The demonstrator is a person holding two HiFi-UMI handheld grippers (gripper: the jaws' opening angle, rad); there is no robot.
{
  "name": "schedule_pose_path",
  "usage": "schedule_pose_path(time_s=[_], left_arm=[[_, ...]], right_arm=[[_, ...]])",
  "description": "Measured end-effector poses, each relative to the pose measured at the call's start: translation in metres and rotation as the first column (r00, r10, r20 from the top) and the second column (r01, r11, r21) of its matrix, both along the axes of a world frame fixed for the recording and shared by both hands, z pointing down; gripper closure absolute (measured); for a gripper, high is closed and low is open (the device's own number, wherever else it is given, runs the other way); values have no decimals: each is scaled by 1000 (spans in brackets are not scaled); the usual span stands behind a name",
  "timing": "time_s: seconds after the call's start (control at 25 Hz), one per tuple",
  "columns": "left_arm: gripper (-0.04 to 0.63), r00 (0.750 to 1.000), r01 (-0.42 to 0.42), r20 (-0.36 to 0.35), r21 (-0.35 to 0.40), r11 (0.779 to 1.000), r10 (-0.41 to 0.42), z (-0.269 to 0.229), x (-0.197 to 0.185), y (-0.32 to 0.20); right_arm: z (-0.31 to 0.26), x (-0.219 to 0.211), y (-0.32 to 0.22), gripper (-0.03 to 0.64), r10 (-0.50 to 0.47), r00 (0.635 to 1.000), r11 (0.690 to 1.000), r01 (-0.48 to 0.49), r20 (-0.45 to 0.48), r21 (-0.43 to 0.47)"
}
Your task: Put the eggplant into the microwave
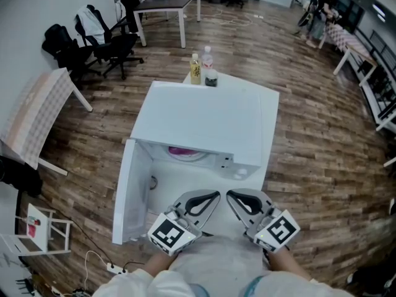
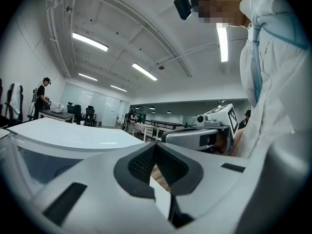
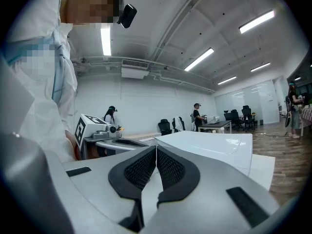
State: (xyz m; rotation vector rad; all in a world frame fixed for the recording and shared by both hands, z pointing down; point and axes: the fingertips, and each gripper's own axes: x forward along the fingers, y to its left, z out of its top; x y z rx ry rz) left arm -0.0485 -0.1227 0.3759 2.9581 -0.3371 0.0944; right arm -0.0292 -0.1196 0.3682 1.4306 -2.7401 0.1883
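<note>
The white microwave [image 1: 204, 119] stands on a white table with its door [image 1: 127, 190] swung open to the left. Inside, something purple, probably the eggplant [image 1: 178, 150], lies on a white plate [image 1: 193, 157], mostly hidden by the microwave's top. My left gripper [image 1: 217, 195] and right gripper [image 1: 228, 194] hang side by side close to my body, in front of the open cavity, tips pointing toward each other. Both are shut with nothing between the pads. The left gripper [image 2: 156, 147] faces the right one [image 2: 207, 133]. Beyond the right gripper [image 3: 156, 151] lies the microwave's top [image 3: 209, 145].
Two bottles [image 1: 195, 68] and a dark cup stand on the table behind the microwave. Office chairs [image 1: 111, 45], a folded table [image 1: 37, 113] and a desk [image 1: 167, 5] stand on the wood floor to the left and far back. Cables and a power strip [image 1: 114, 268] lie lower left.
</note>
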Motion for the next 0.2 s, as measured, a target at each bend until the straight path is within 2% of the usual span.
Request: schedule_pose_path(time_s=[0.2], left_arm=[[594, 1000, 6, -7, -16, 1000, -6, 3, -2, -7]], right_arm=[[4, 0, -4, 583, 7, 1000, 1000, -7, 0, -8]])
